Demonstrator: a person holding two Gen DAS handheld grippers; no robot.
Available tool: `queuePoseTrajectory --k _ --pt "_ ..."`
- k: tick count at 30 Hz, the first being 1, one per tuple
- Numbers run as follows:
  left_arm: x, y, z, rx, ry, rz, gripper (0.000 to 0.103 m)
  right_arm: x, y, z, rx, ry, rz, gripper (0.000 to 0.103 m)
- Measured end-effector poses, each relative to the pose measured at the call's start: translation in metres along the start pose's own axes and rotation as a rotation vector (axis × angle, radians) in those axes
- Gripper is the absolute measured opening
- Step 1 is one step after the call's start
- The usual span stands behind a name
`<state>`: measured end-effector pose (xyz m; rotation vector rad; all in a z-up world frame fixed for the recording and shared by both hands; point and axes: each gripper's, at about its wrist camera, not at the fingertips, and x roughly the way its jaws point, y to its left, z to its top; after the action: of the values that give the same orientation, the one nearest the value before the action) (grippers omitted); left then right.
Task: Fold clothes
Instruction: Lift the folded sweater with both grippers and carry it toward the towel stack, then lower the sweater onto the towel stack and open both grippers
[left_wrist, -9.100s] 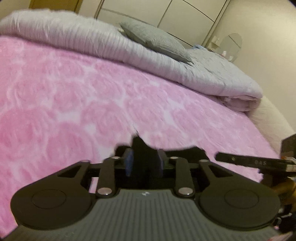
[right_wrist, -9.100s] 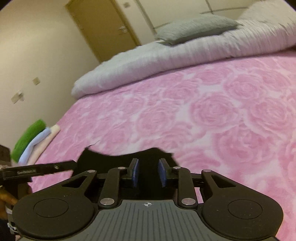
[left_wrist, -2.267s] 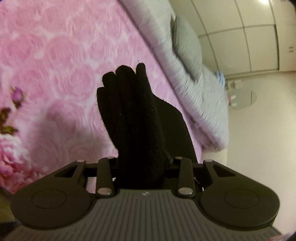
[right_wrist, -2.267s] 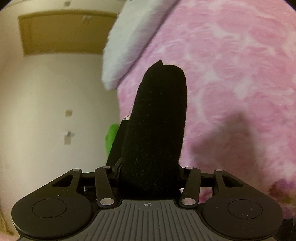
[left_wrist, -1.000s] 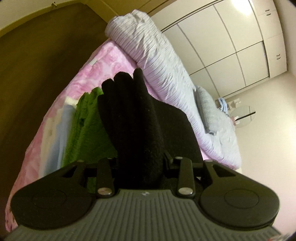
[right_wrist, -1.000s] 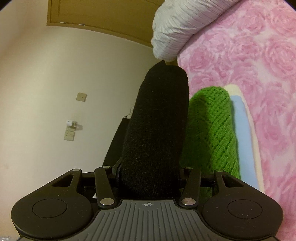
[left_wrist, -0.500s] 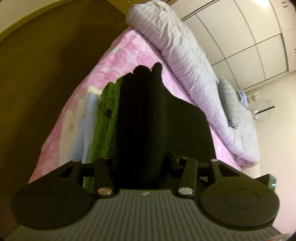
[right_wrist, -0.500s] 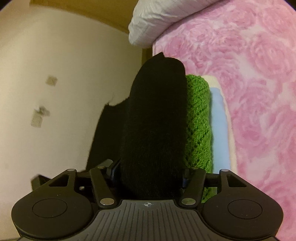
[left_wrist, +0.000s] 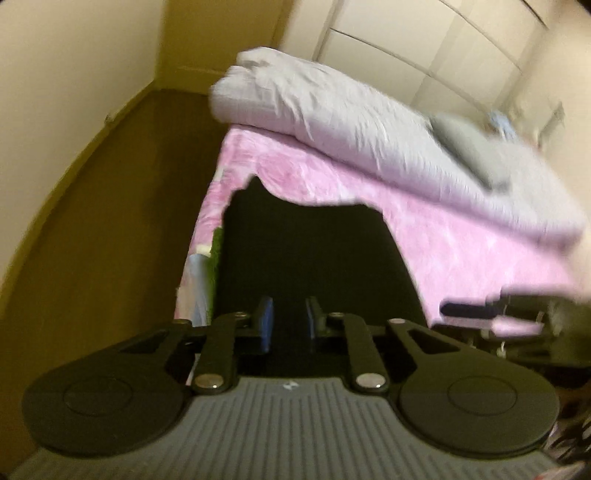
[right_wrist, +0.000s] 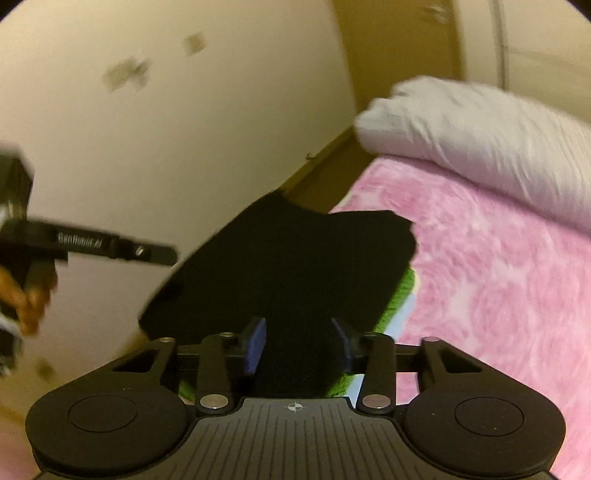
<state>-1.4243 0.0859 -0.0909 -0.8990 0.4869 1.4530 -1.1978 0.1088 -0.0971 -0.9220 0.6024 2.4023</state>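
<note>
Left gripper (left_wrist: 289, 325): jaws apart, blue pads (left_wrist: 265, 320) clear of cloth on both sides; nothing clamped. Right gripper (right_wrist: 297, 345): jaws wide apart, with a fold of the black garment (right_wrist: 295, 273) lying between the pads (right_wrist: 255, 341); whether cloth touches them cannot be told.

Left wrist view, left to right:
- Cream wall (left_wrist: 74, 66), then dark wood floor (left_wrist: 110, 229) alongside the bed.
- Folded stack at the bed edge: a pale blue piece (left_wrist: 197, 280) and a green knit (left_wrist: 216, 254) show as narrow strips beside the black garment (left_wrist: 314, 251), which lies flat on top and covers most of the stack.
- Pink rose-patterned blanket (left_wrist: 461, 236) beyond and to the right.
- Grey-white duvet (left_wrist: 351, 118) rolled along the far side, with a grey pillow (left_wrist: 469, 147) on it, blurred.
- Right gripper's arm (left_wrist: 480, 308) reaching in at the right edge.

Right wrist view, left to right:
- Left gripper's arm (right_wrist: 110, 249) at the left edge, held by a hand (right_wrist: 26, 302), blurred.
- Cream wall (right_wrist: 184, 129) with switch plates (right_wrist: 125, 74).
- Black garment centre, overhanging the bed edge on its left side.
- Green knit (right_wrist: 397, 299) and pale blue piece (right_wrist: 400, 321) peeking out beneath its right edge.
- Pink blanket (right_wrist: 498, 295); duvet (right_wrist: 480, 136) above.
</note>
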Motion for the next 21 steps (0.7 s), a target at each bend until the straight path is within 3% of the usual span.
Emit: queuePoseTrajectory --k 2,7,13,15,21 --pt "0.017 0.003 -0.012 -0.003 0.040 0.051 0.012 0.013 0.010 -0.008 -0.048 0.022 -0.008 0.037" --pt "0.037 0.021 -0.034 -0.068 0.050 0.067 0.005 0.037 0.032 -0.037 -0.190 0.050 -0.039 0.037" --pt "0.042 0.026 -0.042 -0.065 0.051 0.093 0.003 0.055 0.049 -0.059 -0.338 0.033 -0.087 0.039" --pt "0.035 0.019 -0.038 -0.058 0.051 0.111 0.003 0.055 0.047 -0.060 -0.343 0.032 -0.093 0.039" --pt "-0.007 -0.008 -0.026 -0.057 0.014 0.142 0.004 0.019 0.024 -0.042 -0.143 -0.001 -0.069 0.039"
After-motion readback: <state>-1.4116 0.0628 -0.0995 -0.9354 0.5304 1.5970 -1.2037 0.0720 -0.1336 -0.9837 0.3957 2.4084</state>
